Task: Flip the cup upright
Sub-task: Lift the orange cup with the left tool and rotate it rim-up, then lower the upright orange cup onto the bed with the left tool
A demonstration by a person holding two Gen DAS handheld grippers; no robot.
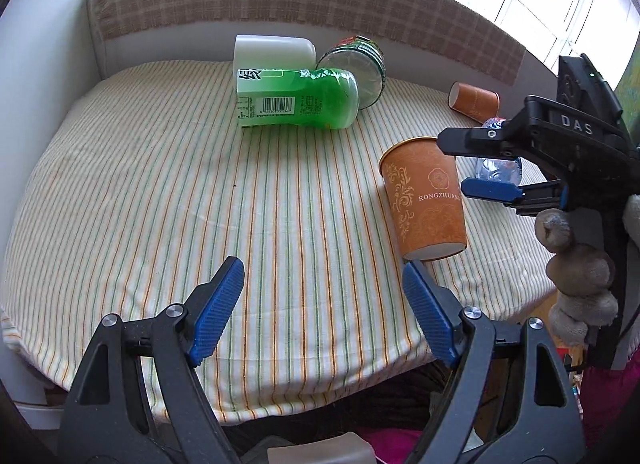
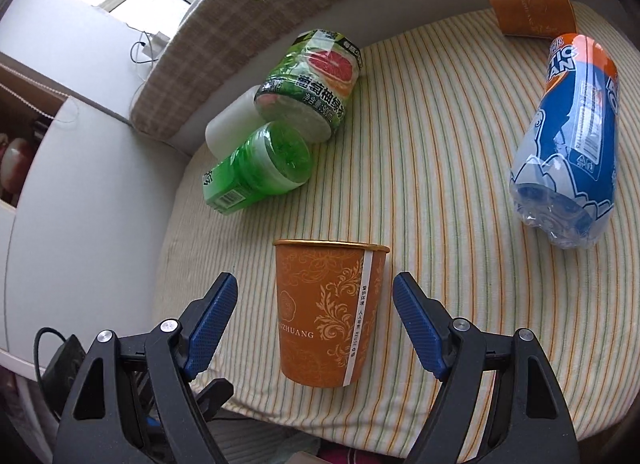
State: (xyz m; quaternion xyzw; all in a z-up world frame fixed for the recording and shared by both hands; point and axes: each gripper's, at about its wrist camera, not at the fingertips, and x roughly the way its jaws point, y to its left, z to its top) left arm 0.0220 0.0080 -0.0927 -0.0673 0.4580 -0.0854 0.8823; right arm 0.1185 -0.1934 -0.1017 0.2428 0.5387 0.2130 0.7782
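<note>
Hidden and cut-off parts

The right hand-held gripper (image 1: 486, 166) hides most of the blue-labelled bottle (image 1: 498, 168) in the left wrist view; the white container (image 2: 232, 124) sits partly behind the green bottle (image 2: 260, 168); the orange cup (image 2: 330, 312) hides part of its own lettering.

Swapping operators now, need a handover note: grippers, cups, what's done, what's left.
Left gripper: open, holding nothing, low over the near edge of the striped cloth.
Right gripper: open, its fingers on either side of the near orange cup, not touching it.
Near orange cup: standing upright, mouth up, near the front edge of the cloth. That flip looks done.
Second orange cup: lying on its side at the far corner, beyond the blue bottle.
Left: back off the right gripper; stand the far cup up if it counts.
</note>
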